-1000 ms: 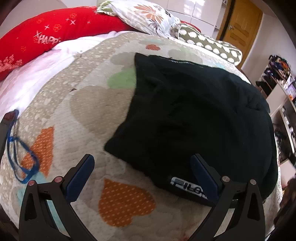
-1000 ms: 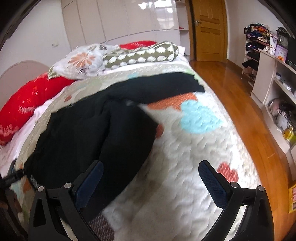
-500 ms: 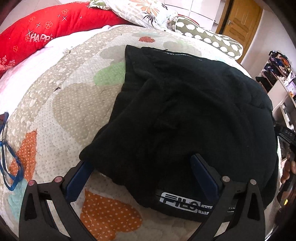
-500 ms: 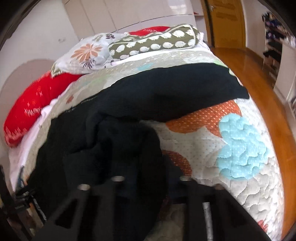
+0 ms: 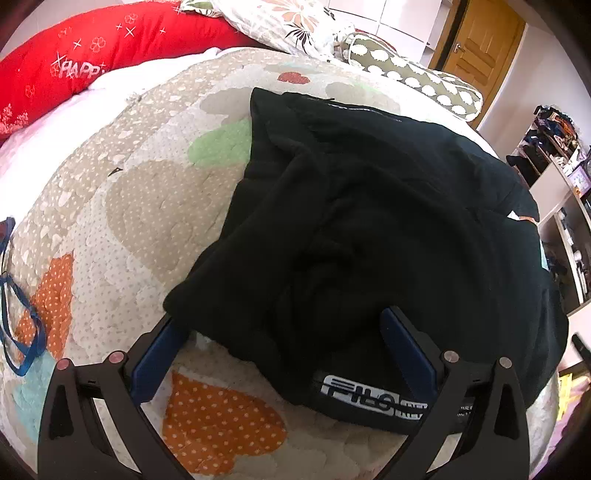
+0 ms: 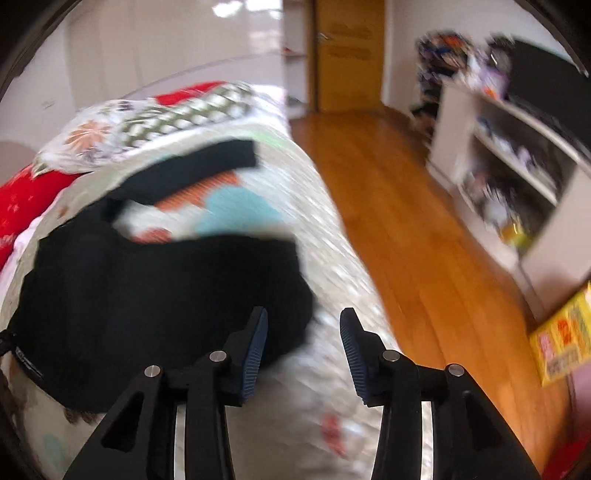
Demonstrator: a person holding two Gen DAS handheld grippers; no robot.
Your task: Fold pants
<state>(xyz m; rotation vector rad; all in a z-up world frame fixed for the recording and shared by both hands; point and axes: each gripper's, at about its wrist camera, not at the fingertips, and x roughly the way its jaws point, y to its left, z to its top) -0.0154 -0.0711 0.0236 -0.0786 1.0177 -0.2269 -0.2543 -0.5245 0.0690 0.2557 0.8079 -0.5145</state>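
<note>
The left claw (image 5: 284,343) points steeply down, jaws wide apart astride the waistband end of the black pants (image 5: 388,236), not clamping the fabric. The right claw (image 6: 303,343) is opening with nothing between its pads, beside the pants' folded edge. The pants lie bunched on the quilted bed (image 5: 110,206); wooden floor (image 6: 406,229) lies beyond the bed's right edge.

One pair of black pants (image 5: 388,236) lies on one bed (image 5: 122,206). Three pillows sit toward twelve o'clock: one red (image 5: 74,70), one floral (image 5: 280,22), one olive with white spots (image 5: 417,85). One wooden door (image 5: 480,48) stands at one o'clock. Two tools show, left (image 5: 284,350) and right (image 6: 303,350). One yellow box (image 6: 561,332) lies at four o'clock.
</note>
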